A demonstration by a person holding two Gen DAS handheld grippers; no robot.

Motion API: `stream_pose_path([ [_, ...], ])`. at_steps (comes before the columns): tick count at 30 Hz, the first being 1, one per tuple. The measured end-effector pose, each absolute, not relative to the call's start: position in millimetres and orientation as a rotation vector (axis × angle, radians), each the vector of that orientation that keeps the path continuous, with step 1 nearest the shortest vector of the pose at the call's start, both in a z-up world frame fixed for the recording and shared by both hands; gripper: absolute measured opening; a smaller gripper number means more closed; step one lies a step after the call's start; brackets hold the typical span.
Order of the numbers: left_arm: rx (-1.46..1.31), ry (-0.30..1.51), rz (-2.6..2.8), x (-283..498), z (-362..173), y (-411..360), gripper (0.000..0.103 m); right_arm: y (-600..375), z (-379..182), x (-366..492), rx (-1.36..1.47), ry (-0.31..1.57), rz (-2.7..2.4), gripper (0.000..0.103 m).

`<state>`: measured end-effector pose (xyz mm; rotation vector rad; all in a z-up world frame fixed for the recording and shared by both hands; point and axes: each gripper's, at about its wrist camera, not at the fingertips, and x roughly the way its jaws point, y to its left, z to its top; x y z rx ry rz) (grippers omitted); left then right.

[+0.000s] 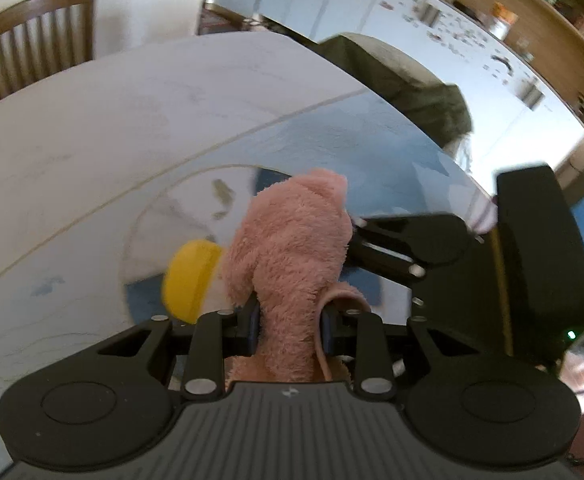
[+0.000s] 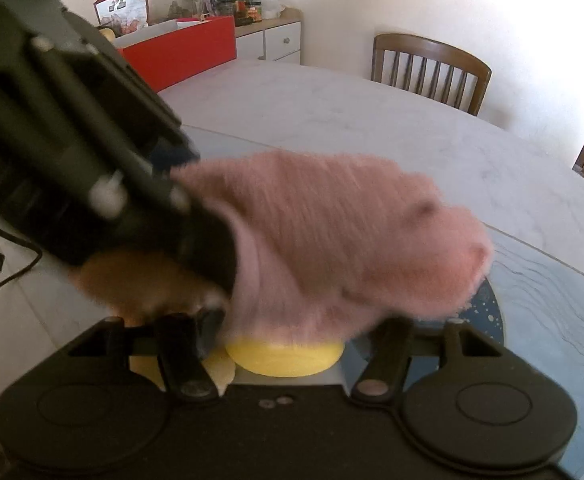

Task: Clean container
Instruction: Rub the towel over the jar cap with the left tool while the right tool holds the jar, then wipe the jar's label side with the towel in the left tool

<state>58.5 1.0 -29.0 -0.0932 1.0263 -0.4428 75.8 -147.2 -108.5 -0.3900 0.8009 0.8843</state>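
Note:
My left gripper (image 1: 288,320) is shut on a fluffy pink cloth (image 1: 292,240) that sticks out forward past its fingers. In the right wrist view the left gripper (image 2: 212,248) comes in from the upper left and presses the pink cloth (image 2: 344,240) down over a round yellow container (image 2: 288,356). My right gripper (image 2: 292,332) has a finger on each side of the container and grips it low over the table; the cloth hides its right finger. The left wrist view shows the yellow container (image 1: 188,280) peeking out left of the cloth and the right gripper (image 1: 352,232) reaching in from the right.
A white marble table (image 2: 332,120) carries a blue placemat (image 1: 352,140) and a dark round plate (image 2: 492,308) under the container. Wooden chairs (image 2: 432,68) stand at the far edge. A red box (image 2: 180,56) and a cable (image 2: 4,264) lie to the left.

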Motion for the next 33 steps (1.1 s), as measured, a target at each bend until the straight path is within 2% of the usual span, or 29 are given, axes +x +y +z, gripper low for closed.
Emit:
stream_pose_path([
  [10, -0.159, 1.017, -0.291, 72.1, -37.1, 40.6, 0.027, -150.8, -115.3, 72.1, -0.354, 0.849, 0.85, 0.063],
  [21, -0.205, 1.118, -0.22, 54.3, -66.0, 61.5, 0.027, -156.5, -109.3, 93.6, -0.179, 0.902, 0.893, 0.065],
  [27, -0.208, 1.046, -0.323, 40.0, -33.2, 53.5, 0.027, -148.0, -111.1, 88.6, -0.234, 0.874, 0.888, 0.064],
  [33, -0.123, 0.978, -0.484, 41.3, -4.1, 11.8, 0.027, -141.0, -105.7, 75.9, -0.321, 0.806, 0.924, 0.062],
])
